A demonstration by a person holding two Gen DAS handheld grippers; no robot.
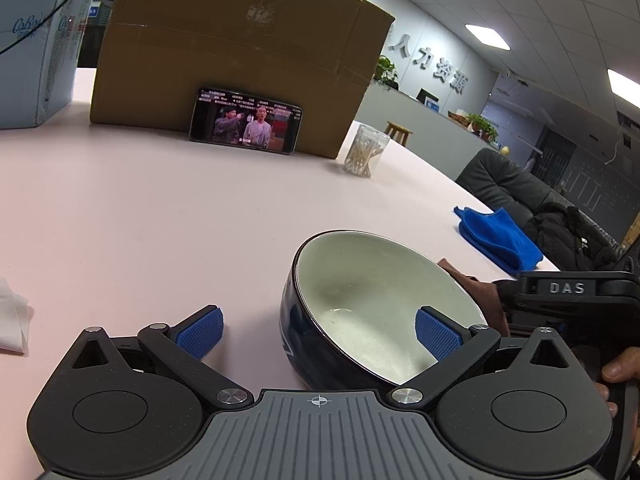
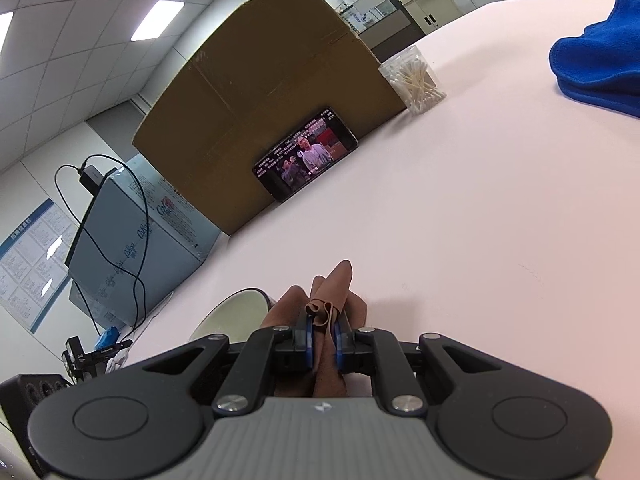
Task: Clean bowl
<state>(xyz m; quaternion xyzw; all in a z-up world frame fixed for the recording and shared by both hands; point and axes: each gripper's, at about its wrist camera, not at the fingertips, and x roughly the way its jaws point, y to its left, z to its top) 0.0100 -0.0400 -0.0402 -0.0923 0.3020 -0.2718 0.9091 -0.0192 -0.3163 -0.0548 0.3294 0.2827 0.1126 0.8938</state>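
Note:
A bowl [image 1: 372, 300], dark blue outside and pale inside, stands on the pink table [image 1: 160, 220] and looks tilted toward me. My left gripper [image 1: 318, 334] is open around the bowl's near side, its right pad [image 1: 436, 338] inside the bowl and its left pad [image 1: 200, 330] out over the table. My right gripper [image 2: 322, 338] is shut on a brown cloth [image 2: 328, 300], just right of the bowl's rim [image 2: 236, 312]. The brown cloth also shows past the bowl in the left wrist view [image 1: 472, 284].
A large cardboard box [image 1: 240, 52] stands at the back with a phone [image 1: 246, 120] leaning on it. A clear jar of cotton swabs [image 1: 366, 150] is to its right. A blue cloth [image 1: 500, 240] lies near the right table edge. A white tissue [image 1: 12, 320] lies at left.

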